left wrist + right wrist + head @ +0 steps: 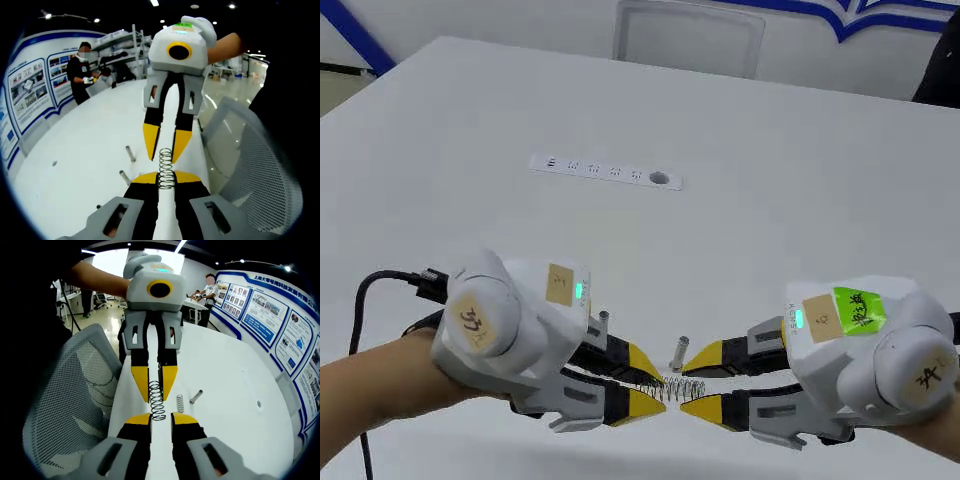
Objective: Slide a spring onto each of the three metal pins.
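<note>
Left gripper: yellow-tipped black jaws narrow, pinching one end of a thin bare-steel coil spring. Right gripper faces it nose to nose, same yellow tips, narrow gap. The spring's other end sits in that gap, cannot tell whether it is clamped. The spring bridges the two grippers just above the smooth white workbench top.

Just beyond the tips, between the grippers: a short grey metal pin, upright. In the right gripper view it looks ribbed, cannot tell if a coil sits on it. A second grey pin stands upright just behind the left gripper's jaws. Both are apart from the held spring.

A black cable runs off the left gripper's rear. A grey mesh-back chair sits at the near table edge.

Further out, a flat white power strip lies mid-table, well apart from the pins. A pale chair back stands at the far edge.
</note>
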Demonstrator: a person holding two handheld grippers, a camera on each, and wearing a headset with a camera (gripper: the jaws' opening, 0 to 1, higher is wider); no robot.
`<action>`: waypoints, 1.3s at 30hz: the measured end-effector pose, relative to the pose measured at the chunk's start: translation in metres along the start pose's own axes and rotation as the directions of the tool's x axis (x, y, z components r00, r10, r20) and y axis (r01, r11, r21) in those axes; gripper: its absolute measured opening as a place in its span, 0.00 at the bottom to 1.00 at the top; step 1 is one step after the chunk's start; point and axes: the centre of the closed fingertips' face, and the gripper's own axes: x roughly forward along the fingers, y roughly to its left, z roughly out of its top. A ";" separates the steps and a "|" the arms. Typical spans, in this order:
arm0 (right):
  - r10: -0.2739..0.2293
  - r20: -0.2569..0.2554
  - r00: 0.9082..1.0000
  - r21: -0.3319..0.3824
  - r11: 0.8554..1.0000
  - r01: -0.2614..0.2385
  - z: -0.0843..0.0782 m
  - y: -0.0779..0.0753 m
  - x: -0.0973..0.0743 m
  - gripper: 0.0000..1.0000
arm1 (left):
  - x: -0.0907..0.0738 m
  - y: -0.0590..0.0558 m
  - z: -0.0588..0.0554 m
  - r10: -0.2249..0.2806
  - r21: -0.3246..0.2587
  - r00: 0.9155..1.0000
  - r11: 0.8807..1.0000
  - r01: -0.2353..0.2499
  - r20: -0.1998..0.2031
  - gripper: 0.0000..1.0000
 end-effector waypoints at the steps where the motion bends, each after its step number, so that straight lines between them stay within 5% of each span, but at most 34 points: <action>1: -0.003 0.007 1.000 0.004 1.000 0.003 0.001 0.000 0.000 0.15 | 0.000 0.000 0.000 0.002 -0.002 1.000 1.000 -0.002 0.001 0.10; 12: 0.010 0.098 0.995 0.061 0.998 -0.016 0.017 0.001 -0.011 0.11 | -0.001 0.002 0.001 0.013 0.007 1.000 1.000 -0.013 0.005 0.10; 19: 0.014 0.156 0.988 0.063 0.998 -0.024 0.034 -0.001 -0.015 0.11 | 0.001 0.008 0.003 0.062 0.073 0.998 0.995 -0.061 -0.012 0.10; 28: -0.007 0.221 0.975 0.073 0.997 -0.010 0.058 -0.003 -0.011 0.11 | 0.004 0.009 0.008 0.069 0.053 0.998 0.996 -0.070 0.008 0.10; 39: -0.040 0.219 0.975 0.122 0.992 0.013 0.058 -0.005 -0.006 0.10 | 0.004 0.010 0.006 0.072 -0.022 0.997 0.997 -0.071 0.025 0.10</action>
